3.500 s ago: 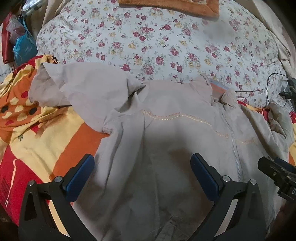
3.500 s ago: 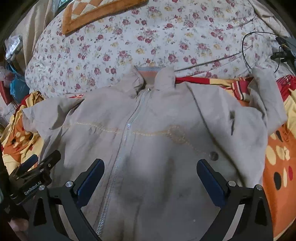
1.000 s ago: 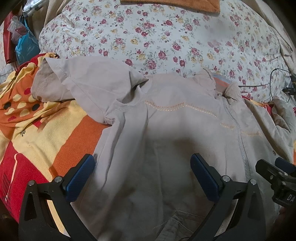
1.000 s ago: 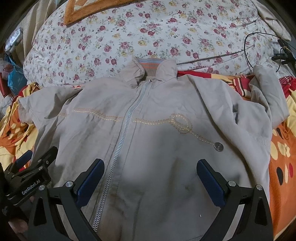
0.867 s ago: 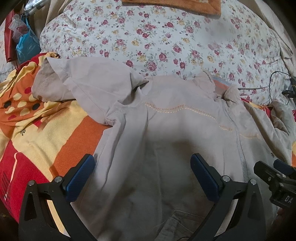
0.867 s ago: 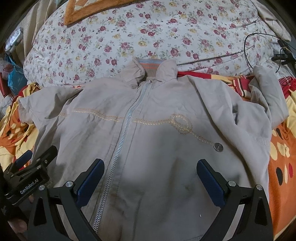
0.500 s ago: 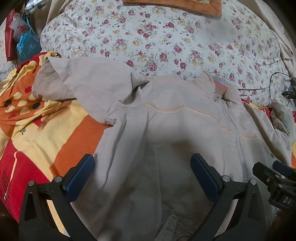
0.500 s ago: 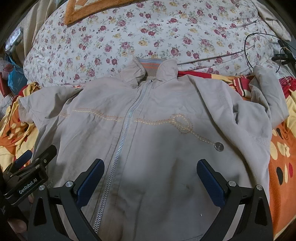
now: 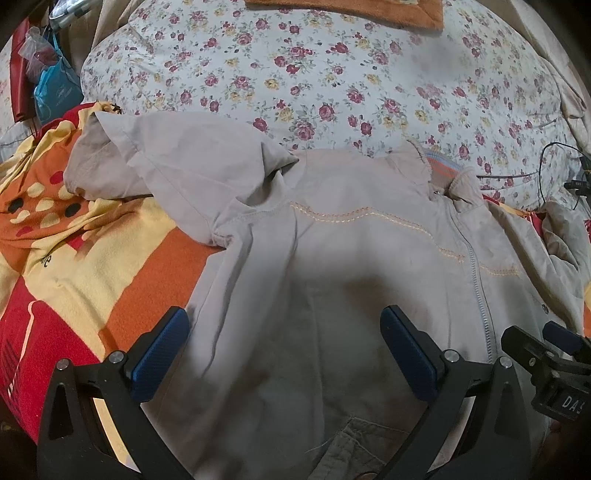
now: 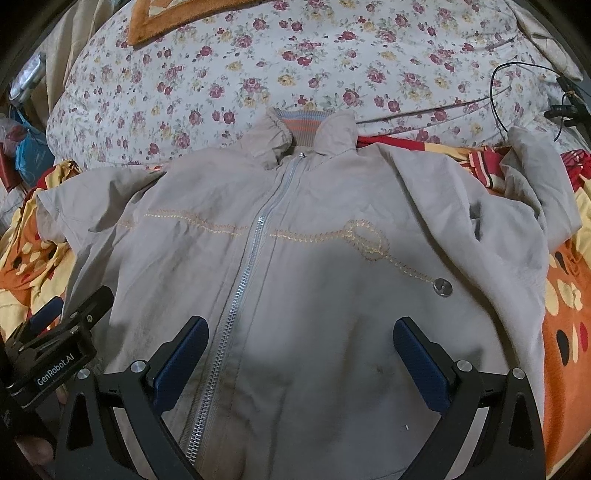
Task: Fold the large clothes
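Note:
A beige zip-up jacket [image 10: 314, 266] lies front up on the bed, collar away from me, zipper closed. It also fills the left wrist view [image 9: 332, 258]. Its left sleeve [image 9: 177, 162] is folded across the orange blanket, its right sleeve [image 10: 535, 177] is bunched at the far right. My left gripper [image 9: 284, 354] is open and empty above the jacket's left lower half. My right gripper [image 10: 299, 354] is open and empty above its lower front, right of the zipper [image 10: 243, 280]. Each gripper shows at the edge of the other's view.
A floral duvet [image 10: 295, 66] lies beyond the collar. An orange, yellow and red blanket [image 9: 74, 258] is under the jacket. A black cable [image 10: 498, 96] runs at the far right. Bags [image 9: 48, 85] sit at the far left, an orange-edged cloth [image 9: 351, 11] at the back.
Both grippers have drifted slightly over the jacket and stay open. The jacket has not visibly moved over the last second.

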`<move>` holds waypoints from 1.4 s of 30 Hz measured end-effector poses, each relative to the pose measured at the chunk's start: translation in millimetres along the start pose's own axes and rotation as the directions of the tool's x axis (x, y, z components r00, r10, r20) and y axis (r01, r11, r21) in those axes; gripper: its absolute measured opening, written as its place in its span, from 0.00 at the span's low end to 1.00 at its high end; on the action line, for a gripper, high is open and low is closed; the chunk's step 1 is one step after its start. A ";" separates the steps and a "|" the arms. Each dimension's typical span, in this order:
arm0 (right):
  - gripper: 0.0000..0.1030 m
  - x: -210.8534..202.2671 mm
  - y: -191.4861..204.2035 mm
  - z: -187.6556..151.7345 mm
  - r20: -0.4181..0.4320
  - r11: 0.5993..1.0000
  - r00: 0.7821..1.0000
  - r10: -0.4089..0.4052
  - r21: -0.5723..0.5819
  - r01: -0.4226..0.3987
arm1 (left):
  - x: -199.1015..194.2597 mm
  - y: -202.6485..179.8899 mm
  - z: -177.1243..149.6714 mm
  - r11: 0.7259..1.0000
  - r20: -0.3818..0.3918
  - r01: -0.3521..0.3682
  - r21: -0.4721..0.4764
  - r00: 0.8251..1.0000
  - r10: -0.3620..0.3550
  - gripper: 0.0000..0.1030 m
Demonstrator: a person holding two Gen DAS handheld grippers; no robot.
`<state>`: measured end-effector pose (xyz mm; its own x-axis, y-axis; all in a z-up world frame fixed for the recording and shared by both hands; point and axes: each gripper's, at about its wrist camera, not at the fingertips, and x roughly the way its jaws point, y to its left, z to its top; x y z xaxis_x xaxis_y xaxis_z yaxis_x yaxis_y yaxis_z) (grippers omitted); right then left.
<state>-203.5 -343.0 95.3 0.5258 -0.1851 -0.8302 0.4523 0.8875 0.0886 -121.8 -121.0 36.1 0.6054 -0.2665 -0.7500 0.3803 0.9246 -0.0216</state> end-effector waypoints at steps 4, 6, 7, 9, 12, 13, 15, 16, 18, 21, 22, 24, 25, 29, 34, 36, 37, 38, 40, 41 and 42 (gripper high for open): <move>0.98 0.0 1.1 0.4 0.005 1.000 1.000 0.000 -0.007 0.000 | 0.4 0.7 -0.5 1.000 -0.001 0.000 -0.002 1.000 0.000 1.00; 0.98 0.1 1.6 0.4 0.009 1.000 1.000 0.002 -0.008 -0.001 | 0.8 1.3 -0.8 1.000 -0.003 -0.001 -0.004 1.000 0.001 1.00; 0.98 0.2 1.7 0.6 0.010 1.000 1.000 0.002 -0.010 -0.002 | 1.1 1.4 -0.7 1.000 -0.004 -0.002 -0.005 1.000 0.002 1.00; 0.98 0.9 1.7 0.7 0.008 1.000 1.000 0.001 -0.012 -0.001 | 1.2 1.8 -0.8 1.000 -0.005 -0.002 -0.007 1.000 0.002 1.00; 0.98 1.9 1.7 1.3 0.005 1.000 1.000 0.002 -0.013 -0.002 | 2.0 2.2 -0.4 1.000 -0.007 -0.004 -0.010 1.000 0.004 1.00; 0.98 2.1 1.8 1.6 0.004 1.000 1.000 0.003 -0.013 -0.003 | 2.2 2.1 -0.3 1.000 -0.008 -0.004 -0.010 1.000 0.004 1.00; 0.98 2.2 2.2 1.4 0.002 1.000 1.000 0.004 -0.016 -0.004 | 2.7 1.7 0.0 1.000 -0.010 -0.007 -0.011 1.000 0.007 1.00; 0.98 2.4 2.4 1.3 0.003 1.000 1.000 0.004 -0.017 -0.004 | 3.0 1.5 0.1 1.000 -0.010 -0.008 -0.011 1.000 0.008 1.00; 0.98 2.7 2.8 1.5 -0.001 1.000 1.000 0.006 -0.020 -0.006 | 3.4 1.5 0.8 1.000 -0.012 -0.009 -0.013 1.000 0.009 1.00; 0.98 2.8 3.9 2.0 -0.001 1.000 1.000 0.009 -0.022 -0.009 | 3.1 2.5 1.6 1.000 -0.016 -0.008 -0.018 1.000 0.008 1.00; 0.98 2.9 4.3 2.2 -0.001 1.000 1.000 0.011 -0.023 -0.011 | 2.8 3.4 2.4 1.000 -0.021 -0.006 -0.021 1.000 0.006 1.00; 0.98 2.9 4.8 2.4 -0.003 1.000 1.000 0.015 -0.025 -0.015 | 0.9 8.4 6.5 0.999 -0.035 0.002 -0.040 0.999 -0.003 1.00; 0.98 2.7 5.0 2.9 -0.005 1.000 1.000 0.017 -0.026 -0.017 | -0.1 11.5 9.4 0.999 -0.041 0.002 -0.053 0.999 -0.004 1.00; 0.98 1.1 7.5 4.5 -0.002 0.999 1.000 0.030 -0.033 -0.030 | -7.8 37.2 30.2 0.992 -0.041 0.000 -0.127 0.999 -0.006 1.00; 0.98 0.8 10.5 3.5 -0.004 0.998 0.999 0.047 -0.043 -0.047 | -12.3 87.4 69.1 0.971 -0.011 -0.038 -0.235 0.999 0.036 1.00; 0.98 1.7 11.0 3.2 -0.012 0.997 0.998 0.057 -0.044 -0.057 | -12.6 114.0 89.3 0.952 0.003 -0.055 -0.302 0.998 0.058 1.00; 0.98 2.4 11.0 3.1 -0.016 0.997 0.998 0.061 -0.043 -0.062 | -12.9 127.3 97.9 0.939 0.010 -0.058 -0.338 0.998 0.065 1.00; 0.98 3.6 10.6 3.4 -0.024 0.997 0.997 0.067 -0.040 -0.068 | -12.7 139.7 104.4 0.927 0.020 -0.052 -0.371 0.998 0.064 1.00; 0.98 5.7 9.8 3.9 -0.034 0.997 0.997 0.073 -0.033 -0.074 | -8.8 169.7 121.1 0.893 0.035 -0.027 -0.449 0.998 0.048 1.00; 0.98 6.2 9.8 4.0 -0.036 0.997 0.997 0.074 -0.032 -0.075 | -5.4 185.1 127.1 0.870 0.036 -0.019 -0.493 0.998 0.042 1.00; 0.98 6.5 10.2 4.1 -0.038 0.996 0.996 0.076 -0.034 -0.078 | -1.8 197.6 131.0 0.845 0.043 -0.004 -0.536 0.999 0.032 1.00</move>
<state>-192.6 -336.9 93.1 0.5309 -0.1005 -0.8415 0.3855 0.9129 0.1342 43.9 26.5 119.8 0.6466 -0.2483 -0.7212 -0.0557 0.9276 -0.3693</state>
